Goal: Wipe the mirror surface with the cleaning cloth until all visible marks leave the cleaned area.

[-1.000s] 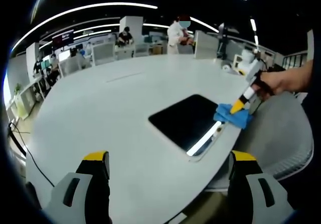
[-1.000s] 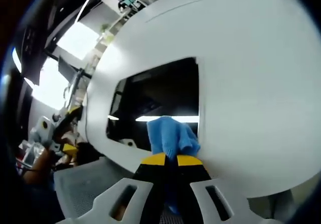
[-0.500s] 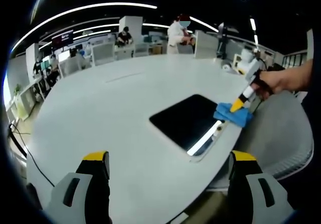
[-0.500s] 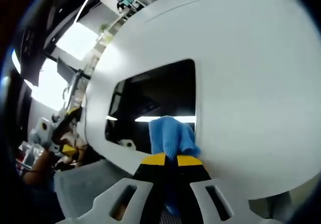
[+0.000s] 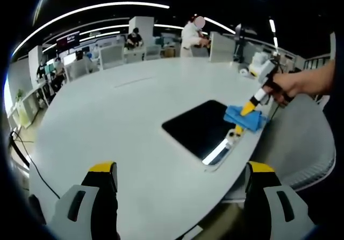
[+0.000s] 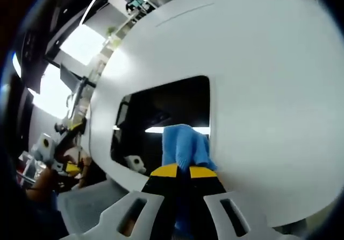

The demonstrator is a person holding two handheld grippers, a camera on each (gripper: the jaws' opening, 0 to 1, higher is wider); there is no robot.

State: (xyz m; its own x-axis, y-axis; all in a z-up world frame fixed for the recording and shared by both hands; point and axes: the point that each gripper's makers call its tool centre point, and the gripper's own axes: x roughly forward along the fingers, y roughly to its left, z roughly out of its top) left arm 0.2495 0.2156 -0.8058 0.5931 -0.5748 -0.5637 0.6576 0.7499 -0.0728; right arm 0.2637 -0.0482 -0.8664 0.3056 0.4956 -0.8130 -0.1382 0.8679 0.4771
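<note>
Our right gripper (image 6: 181,171), clamped on the cloth (image 6: 184,146), sits at the mirror (image 6: 161,111) corner; glass stretches ahead. Left gripper (image 5: 181,167) gapes, holding nothing.

The mirror (image 5: 207,129) lies flat on the white tabletop (image 5: 123,121), near its rounded edge, dark with a bright strip of reflected light along one side. The blue cleaning cloth (image 5: 244,117) rests on the mirror's corner farthest from the left tongs (image 5: 180,189). The right tongs (image 5: 248,108), held by a person's hand (image 5: 290,83), are closed on the cloth. The left tongs hover with jaws spread wide apart, holding nothing, well apart from the mirror.
</note>
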